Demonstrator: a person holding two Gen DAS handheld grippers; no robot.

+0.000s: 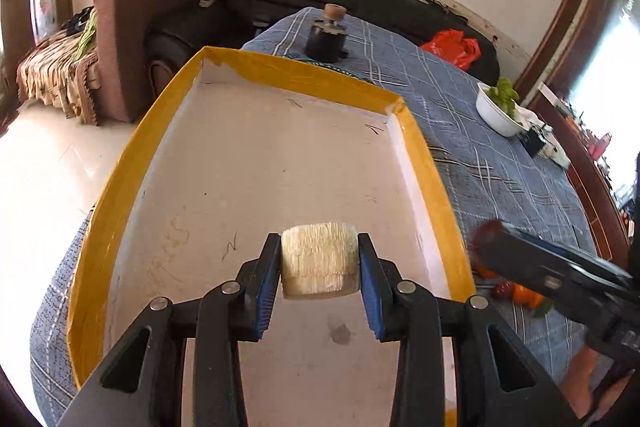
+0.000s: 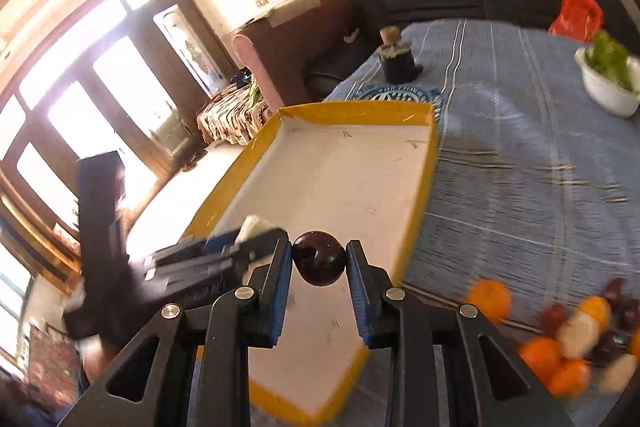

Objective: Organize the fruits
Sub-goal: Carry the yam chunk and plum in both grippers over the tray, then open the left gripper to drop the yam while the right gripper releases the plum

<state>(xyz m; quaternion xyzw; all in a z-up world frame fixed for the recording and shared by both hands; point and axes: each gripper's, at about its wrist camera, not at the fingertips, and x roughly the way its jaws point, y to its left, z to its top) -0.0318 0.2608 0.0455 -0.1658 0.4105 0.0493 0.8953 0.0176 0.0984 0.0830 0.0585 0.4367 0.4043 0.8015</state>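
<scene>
My left gripper (image 1: 319,259) is shut on a pale cream ribbed fruit piece (image 1: 319,263), held above the near part of a white tray with a yellow rim (image 1: 288,65). My right gripper (image 2: 319,263) is shut on a dark plum (image 2: 319,263), over the same tray's (image 2: 420,195) near right part. In the right wrist view the left gripper (image 2: 256,231) shows blurred at the left with the pale piece (image 2: 254,225). In the left wrist view the right gripper (image 1: 492,239) comes in blurred from the right with the plum (image 1: 484,233). A pile of oranges (image 2: 490,301), plums and pale pieces lies on the cloth at the right.
A blue checked cloth (image 1: 500,167) covers the table. On it stand a dark jar with a cork top (image 1: 326,37), a white bowl of greens (image 1: 498,109) and a red bag (image 1: 452,47). A black sofa and a brown armchair (image 1: 132,27) stand behind.
</scene>
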